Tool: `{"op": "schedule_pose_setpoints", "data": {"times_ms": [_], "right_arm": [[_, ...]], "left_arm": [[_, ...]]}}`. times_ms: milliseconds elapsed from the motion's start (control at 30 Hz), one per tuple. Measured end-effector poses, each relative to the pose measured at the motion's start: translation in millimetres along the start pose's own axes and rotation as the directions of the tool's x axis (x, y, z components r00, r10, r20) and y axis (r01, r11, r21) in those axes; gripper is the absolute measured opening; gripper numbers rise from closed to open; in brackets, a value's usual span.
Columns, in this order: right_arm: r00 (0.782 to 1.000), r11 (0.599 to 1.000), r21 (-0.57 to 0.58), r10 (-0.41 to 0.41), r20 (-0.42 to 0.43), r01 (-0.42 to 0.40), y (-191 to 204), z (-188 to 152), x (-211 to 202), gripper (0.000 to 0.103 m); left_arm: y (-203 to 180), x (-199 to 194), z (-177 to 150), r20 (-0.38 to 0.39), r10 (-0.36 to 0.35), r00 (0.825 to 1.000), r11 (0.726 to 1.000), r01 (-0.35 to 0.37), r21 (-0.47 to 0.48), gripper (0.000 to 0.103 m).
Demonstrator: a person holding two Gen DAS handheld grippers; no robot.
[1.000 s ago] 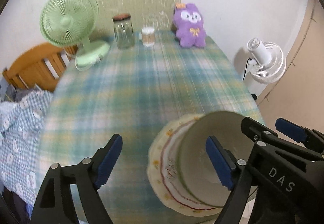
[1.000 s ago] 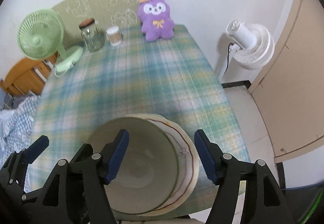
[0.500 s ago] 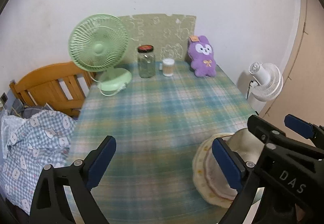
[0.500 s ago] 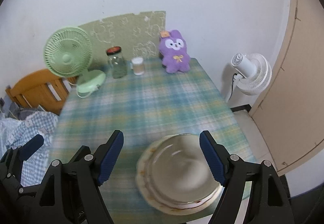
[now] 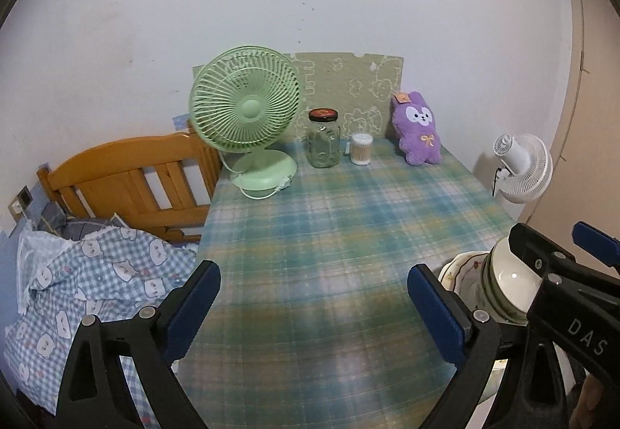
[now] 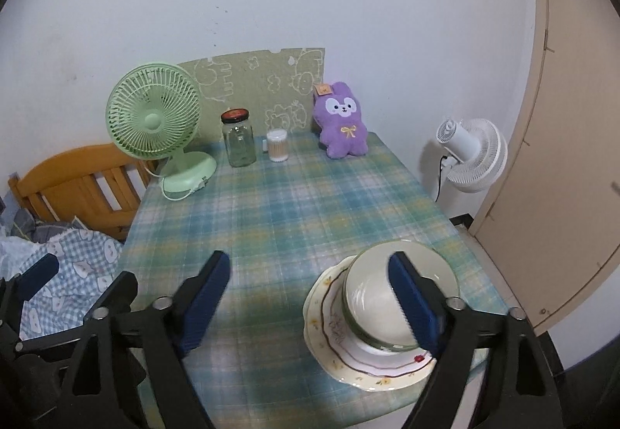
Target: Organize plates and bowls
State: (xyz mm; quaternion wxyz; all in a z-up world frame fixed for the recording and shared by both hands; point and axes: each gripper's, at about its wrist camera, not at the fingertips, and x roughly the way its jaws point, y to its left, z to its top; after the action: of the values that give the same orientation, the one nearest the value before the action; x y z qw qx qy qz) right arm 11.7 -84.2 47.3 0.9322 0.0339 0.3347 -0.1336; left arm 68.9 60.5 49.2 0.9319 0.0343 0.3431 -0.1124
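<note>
A cream bowl (image 6: 372, 297) sits stacked on flowered plates (image 6: 337, 343) at the table's near right corner. The stack also shows in the left wrist view, bowl (image 5: 507, 281) on plate (image 5: 457, 274), partly hidden by the right gripper's body. My right gripper (image 6: 310, 301) is open and empty, raised above the table, its right finger over the bowl. My left gripper (image 5: 314, 309) is open and empty above the table's near edge, left of the stack.
At the table's far end stand a green fan (image 6: 155, 126), a glass jar (image 6: 238, 138), a cotton swab cup (image 6: 278, 145) and a purple plush (image 6: 343, 121). A wooden bed frame (image 5: 128, 177) with checked bedding lies left. A white fan (image 6: 471, 154) and a door are right.
Both grippers have pulled back and up from the stack. The bowl and plates stay on the table and now look smaller and farther away.
</note>
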Motion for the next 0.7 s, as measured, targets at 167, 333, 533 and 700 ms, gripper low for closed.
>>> {"op": "schedule_pose_setpoints", "data": {"times_ms": [167,333,533,700], "right_arm": [[0.999,0.999,-0.007,0.032,0.001,-0.032,3.5,-20.5,-1.9,0.089],[0.999,0.999,0.005,0.051,0.015,-0.051,-1.6,-42.9,1.0,0.089],[0.999,0.999,0.013,0.039,0.022,-0.04,-13.0,-66.2,3.0,0.093],[0.998,0.999,0.018,0.046,0.049,-0.047,-19.9,-85.4,8.1,0.093]], "left_arm": [[6.1,-2.6,-20.5,-0.008,0.002,1.0,1.0,-0.002,-0.01,0.098],[7.5,-5.4,-41.5,0.011,0.001,1.0,1.0,-0.001,-0.024,0.101],[3.0,-9.2,-65.0,0.039,0.037,0.999,0.999,-0.035,-0.042,0.103],[2.5,-7.9,-84.0,0.061,0.054,0.997,0.997,-0.049,-0.067,0.103]]}}
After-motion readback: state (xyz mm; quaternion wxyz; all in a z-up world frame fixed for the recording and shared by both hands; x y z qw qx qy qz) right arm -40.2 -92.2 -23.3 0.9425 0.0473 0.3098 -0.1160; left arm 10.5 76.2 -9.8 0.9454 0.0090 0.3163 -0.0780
